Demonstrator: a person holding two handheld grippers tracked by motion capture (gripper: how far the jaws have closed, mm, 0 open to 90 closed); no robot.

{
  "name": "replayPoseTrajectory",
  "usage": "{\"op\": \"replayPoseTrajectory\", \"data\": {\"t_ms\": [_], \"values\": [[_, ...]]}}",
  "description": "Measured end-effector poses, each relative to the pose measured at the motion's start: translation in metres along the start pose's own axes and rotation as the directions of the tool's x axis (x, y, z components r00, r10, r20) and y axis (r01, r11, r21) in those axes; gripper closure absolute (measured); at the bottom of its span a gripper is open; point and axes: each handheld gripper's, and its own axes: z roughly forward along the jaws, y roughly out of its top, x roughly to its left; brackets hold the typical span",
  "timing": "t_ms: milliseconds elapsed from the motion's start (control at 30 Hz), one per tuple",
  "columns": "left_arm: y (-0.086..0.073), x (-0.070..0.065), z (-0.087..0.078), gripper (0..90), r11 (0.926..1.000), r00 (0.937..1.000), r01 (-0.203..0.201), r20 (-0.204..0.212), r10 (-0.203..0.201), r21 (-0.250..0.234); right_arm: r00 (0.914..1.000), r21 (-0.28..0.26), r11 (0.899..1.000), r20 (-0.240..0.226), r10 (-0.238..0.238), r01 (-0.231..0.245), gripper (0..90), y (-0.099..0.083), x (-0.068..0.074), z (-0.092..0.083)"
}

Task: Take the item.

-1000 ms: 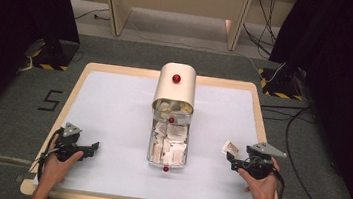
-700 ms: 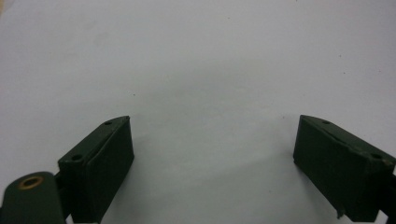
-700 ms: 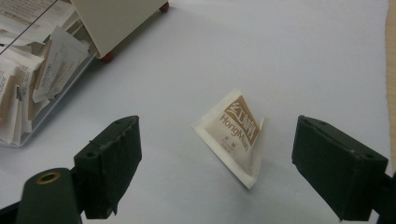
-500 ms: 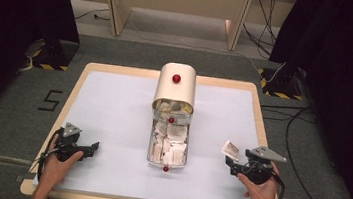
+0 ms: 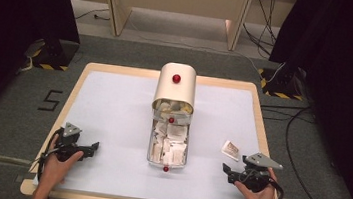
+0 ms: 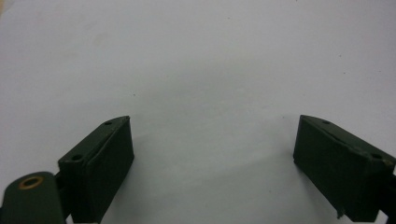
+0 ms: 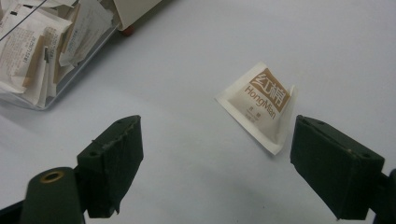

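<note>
White tabletop (image 5: 113,102) under both wide-open, empty grippers; right gripper (image 7: 215,154) near sugar packet (image 7: 259,103)

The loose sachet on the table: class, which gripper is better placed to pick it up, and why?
The right gripper. Its open fingers already face the sachet, which lies just ahead of them. The left gripper sits at the table's far side, beyond the sachet box.
</note>
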Motion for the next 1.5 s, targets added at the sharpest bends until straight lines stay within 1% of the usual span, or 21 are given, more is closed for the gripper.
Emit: {"op": "replayPoseTrajectory", "data": {"t_ms": [100, 533, 767, 1133, 1200, 1267, 1300, 1500], "values": [[0.000, 0.000, 0.000, 11.2, 1.0000, 1.0000, 0.000, 0.000, 0.000, 0.000, 1.0000, -0.006, 1.000, -0.001, 0.002, -0.002, 18.5, -0.004, 0.000, -0.003], [0.000, 0.000, 0.000, 11.2, 1.0000, 1.0000, -0.001, -0.001, 0.001, 0.000, 0.9998, 0.003, 1.000, -0.019, 0.005, -0.005, 19.6, -0.014, 0.006, -0.009], [0.000, 0.000, 0.000, 11.3, 1.0000, 1.0000, 0.000, -0.001, 0.000, 0.000, 0.9992, 0.024, 1.000, -0.038, -0.005, 0.006, 20.4, -0.021, 0.012, -0.013], [0.000, 0.000, 0.000, 11.2, 1.0000, 1.0000, 0.000, -0.001, 0.000, 0.000, 0.9989, 0.051, 0.998, -0.042, -0.021, 0.023, 21.3, -0.028, 0.017, -0.017], [0.000, 0.000, 0.000, 11.3, 1.0000, 1.0000, -0.001, -0.001, 0.001, 0.000, 0.9983, 0.060, 0.998, -0.049, -0.033, 0.035, 21.5, -0.031, 0.020, -0.017], [0.000, 0.000, 0.000, 11.3, 1.0000, 1.0000, 0.000, -0.001, 0.000, -0.001, 0.9981, 0.065, 0.997, -0.051, -0.034, 0.037, 21.8, -0.032, 0.021, -0.017], [0.000, 0.000, 0.000, 11.3, 1.0000, 1.0000, 0.000, -0.001, 0.000, 0.000, 0.9977, 0.076, 0.996, -0.054, -0.041, 0.045, 22.3, -0.033, 0.022, -0.016], [0.000, 0.000, 0.000, 11.3, 1.0000, 1.0000, -0.001, -0.001, 0.001, -0.001, 0.9970, 0.098, 0.994, -0.058, -0.051, 0.057, 23.5, -0.037, 0.025, -0.017]]}}
